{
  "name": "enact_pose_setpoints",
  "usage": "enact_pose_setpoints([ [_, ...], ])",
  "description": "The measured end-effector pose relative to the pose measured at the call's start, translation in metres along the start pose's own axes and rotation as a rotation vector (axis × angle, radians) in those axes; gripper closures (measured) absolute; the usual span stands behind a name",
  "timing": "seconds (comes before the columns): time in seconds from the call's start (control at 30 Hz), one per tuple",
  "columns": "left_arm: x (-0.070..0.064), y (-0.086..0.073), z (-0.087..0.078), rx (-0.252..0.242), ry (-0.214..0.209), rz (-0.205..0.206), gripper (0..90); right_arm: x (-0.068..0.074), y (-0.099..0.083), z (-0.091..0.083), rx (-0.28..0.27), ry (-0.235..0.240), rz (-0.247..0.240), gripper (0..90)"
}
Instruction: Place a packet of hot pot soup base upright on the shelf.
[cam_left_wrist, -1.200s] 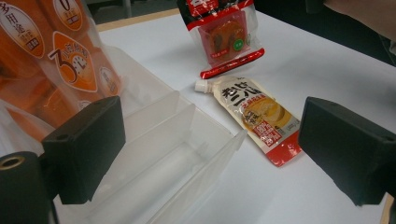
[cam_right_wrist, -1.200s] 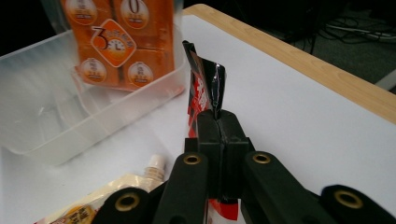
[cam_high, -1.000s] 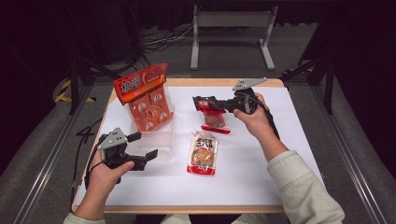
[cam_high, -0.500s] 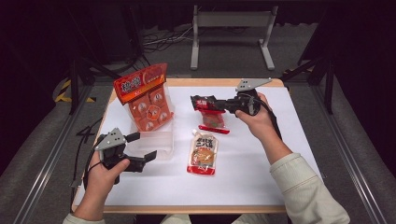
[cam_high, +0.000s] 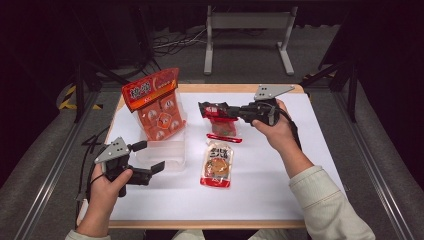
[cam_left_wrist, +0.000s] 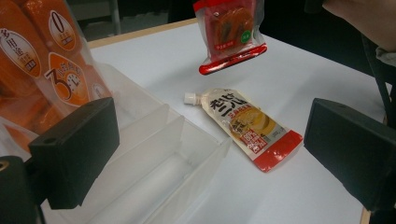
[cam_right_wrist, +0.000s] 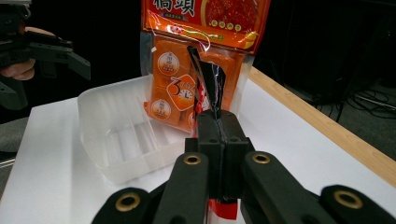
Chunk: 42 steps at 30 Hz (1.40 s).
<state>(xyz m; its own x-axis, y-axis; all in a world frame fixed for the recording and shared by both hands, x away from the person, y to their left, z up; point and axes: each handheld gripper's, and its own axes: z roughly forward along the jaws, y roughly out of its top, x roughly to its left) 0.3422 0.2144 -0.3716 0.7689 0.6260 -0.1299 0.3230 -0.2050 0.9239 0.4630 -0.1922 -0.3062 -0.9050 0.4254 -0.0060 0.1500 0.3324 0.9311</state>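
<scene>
Right gripper (cam_high: 207, 109) clenched on red pouch (cam_high: 222, 124), dangling clear of the table at frame centre. Left gripper (cam_high: 148, 156) released, lower left beside clear bin (cam_high: 167, 151). Advice: carry pouch level, lower into a free compartment. White tabletop (cam_high: 260, 190); dark room beyond.

White-topped table (cam_high: 300, 185) with a clear divided tray (cam_high: 162, 152) and a spouted pouch (cam_high: 217, 164).
</scene>
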Motion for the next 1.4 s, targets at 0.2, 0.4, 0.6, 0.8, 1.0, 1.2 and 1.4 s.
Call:
enact_pose_setpoints([
  [0.2, 0.002, 0.0, -0.004, 0.025, 0.017, -0.001, 4.3, 0.004, 0.003, 0.004, -0.02, 0.025, -0.014, 90.0],
  [0.4, 0.001, -0.002, -0.008, 0.027, 0.019, -0.01, 4.4, 0.009, 0.008, 0.014, -0.035, 0.05, -0.032, 90.0],
  [0.6, 0.001, -0.004, -0.014, 0.027, 0.03, -0.011, 4.4, 0.012, 0.014, 0.025, -0.04, 0.074, -0.037, 90.0],
  [0.8, 0.004, -0.005, -0.02, 0.025, 0.053, -0.024, 4.6, 0.014, 0.02, 0.039, -0.042, 0.096, -0.033, 90.0],
  [1.0, 0.007, -0.004, -0.023, 0.03, 0.058, -0.029, 4.8, 0.019, 0.026, 0.052, -0.038, 0.112, -0.04, 90.0],
  [1.2, 0.009, -0.004, -0.026, 0.036, 0.033, -0.022, 3.0, 0.026, 0.034, 0.065, -0.036, 0.126, -0.063, 90.0],
  [1.4, 0.009, -0.004, -0.028, 0.033, 0.034, -0.016, 2.9, 0.032, 0.04, 0.077, -0.04, 0.144, -0.08, 90.0],
])
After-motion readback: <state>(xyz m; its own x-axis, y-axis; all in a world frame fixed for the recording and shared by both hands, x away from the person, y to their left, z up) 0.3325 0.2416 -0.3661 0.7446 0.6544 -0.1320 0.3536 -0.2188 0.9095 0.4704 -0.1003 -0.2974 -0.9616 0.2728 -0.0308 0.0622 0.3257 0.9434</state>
